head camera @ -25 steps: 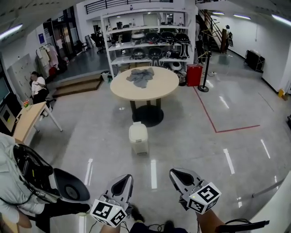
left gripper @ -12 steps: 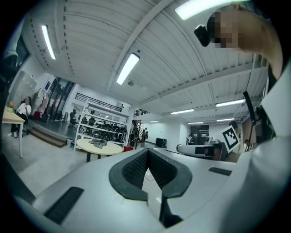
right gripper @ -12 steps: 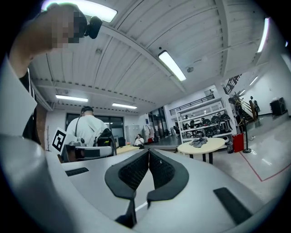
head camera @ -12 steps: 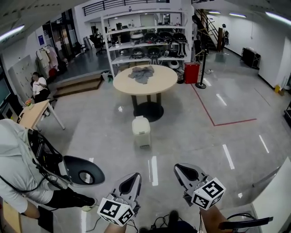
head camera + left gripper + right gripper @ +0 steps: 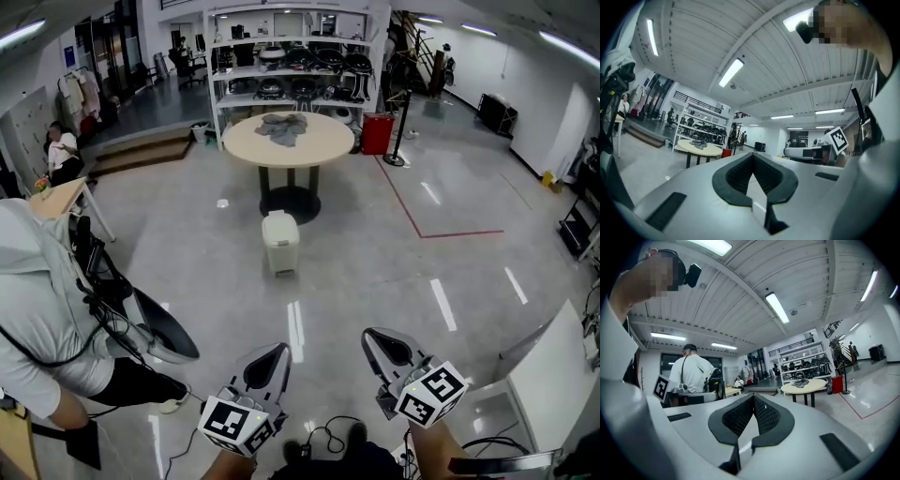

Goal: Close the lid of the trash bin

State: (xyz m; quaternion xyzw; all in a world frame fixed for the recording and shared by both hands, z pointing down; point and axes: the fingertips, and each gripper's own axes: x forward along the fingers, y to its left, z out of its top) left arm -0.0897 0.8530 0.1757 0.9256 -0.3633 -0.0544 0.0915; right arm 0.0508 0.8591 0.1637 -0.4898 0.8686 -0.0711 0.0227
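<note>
You hold two grey grippers low and side by side, pointing forward: left gripper [image 5: 269, 358] and right gripper [image 5: 385, 344], each with jaws pressed together on nothing. One small cream plastic trash bin [image 5: 281, 242] stands well ahead on the floor, near one round beige table [image 5: 292, 142].

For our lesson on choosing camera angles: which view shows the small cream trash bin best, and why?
The head view: the small cream plastic trash bin stands whole and unobstructed in front of the round beige table. Neither gripper view shows the bin; each shows that table, far off.
</note>
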